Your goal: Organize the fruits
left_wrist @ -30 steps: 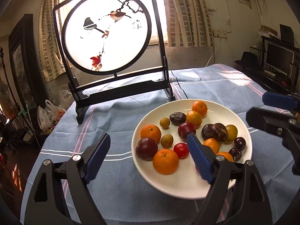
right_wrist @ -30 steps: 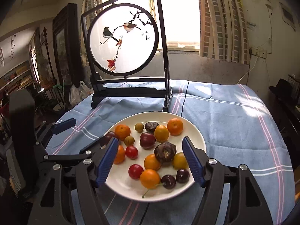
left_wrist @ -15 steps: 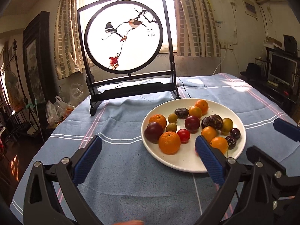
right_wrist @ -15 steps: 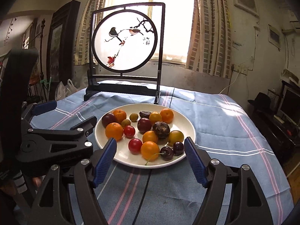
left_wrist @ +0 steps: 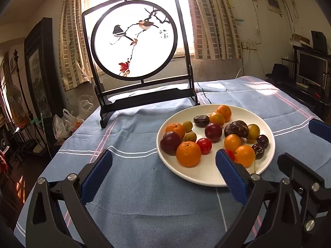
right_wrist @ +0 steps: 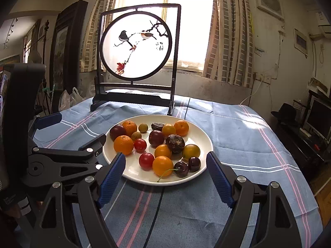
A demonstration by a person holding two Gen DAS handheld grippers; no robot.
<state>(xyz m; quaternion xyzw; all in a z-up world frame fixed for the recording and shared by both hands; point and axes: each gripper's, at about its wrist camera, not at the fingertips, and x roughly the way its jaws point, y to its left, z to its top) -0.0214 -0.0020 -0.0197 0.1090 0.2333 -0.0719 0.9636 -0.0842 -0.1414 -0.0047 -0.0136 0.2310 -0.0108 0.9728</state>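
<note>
A white plate (right_wrist: 199,142) heaped with fruits — oranges, dark plums, red cherry tomatoes, small green ones, a wrinkled brown fruit (right_wrist: 175,143) and two dark cherries (right_wrist: 187,166) — sits at the centre of the right wrist view and right of centre in the left wrist view, on a surface (left_wrist: 132,188) draped in blue striped cloth. The left gripper (left_wrist: 163,174) is spread wide at the lower edge of its frame with only cloth between its blue pads, its right pad overlapping the plate's near rim. The right gripper (right_wrist: 165,177) holds nothing and its jaws are opening, framing the plate's near edge, while a round bird-painted screen (right_wrist: 136,45) stands behind the plate in the upper middle.
</note>
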